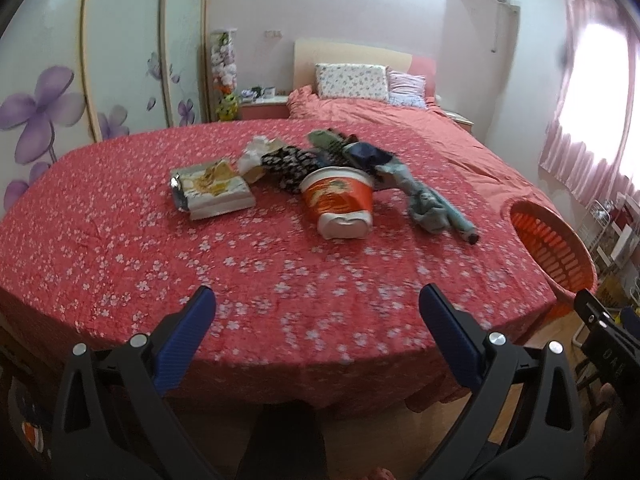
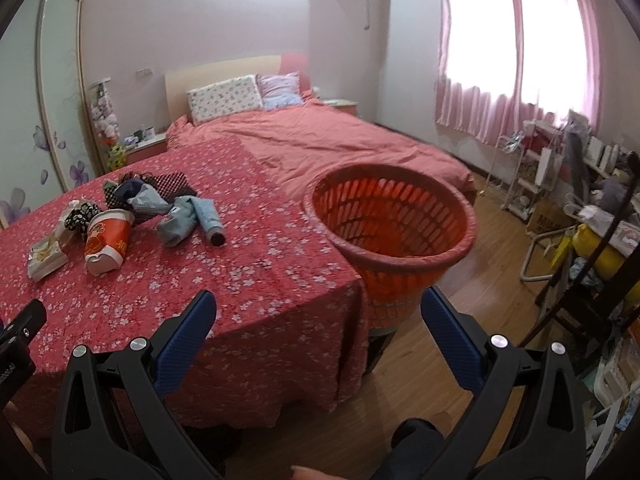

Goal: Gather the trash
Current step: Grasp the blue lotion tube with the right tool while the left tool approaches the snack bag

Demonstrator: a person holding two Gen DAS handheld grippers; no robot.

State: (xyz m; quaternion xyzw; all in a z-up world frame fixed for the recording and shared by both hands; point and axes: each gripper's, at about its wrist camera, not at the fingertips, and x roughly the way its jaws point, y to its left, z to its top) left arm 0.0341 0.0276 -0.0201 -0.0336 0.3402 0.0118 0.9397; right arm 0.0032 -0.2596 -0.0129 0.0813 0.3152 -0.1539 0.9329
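On the red flowered bedspread [image 1: 120, 248] lie a crushed red and white noodle cup [image 1: 340, 204], a flattened snack wrapper [image 1: 212, 192], crumpled white paper [image 1: 256, 152] and a heap of clothes with a folded umbrella [image 1: 444, 212]. The cup [image 2: 106, 242], the wrapper [image 2: 46, 258] and the umbrella [image 2: 210, 220] also show in the right wrist view. An orange slatted basket [image 2: 392, 224] stands at the bed's right corner; its rim shows in the left wrist view [image 1: 556, 248]. My left gripper [image 1: 318, 304] is open and empty, short of the bed's near edge. My right gripper [image 2: 320, 308] is open and empty, before the basket.
Pillows [image 2: 228, 98] and a headboard are at the far end. A wardrobe [image 1: 60, 80] with purple flowers lines the left wall. Cluttered shelves and a rack [image 2: 560, 184] stand on the right under pink curtains. Wooden floor [image 2: 492, 264] lies between bed and shelves.
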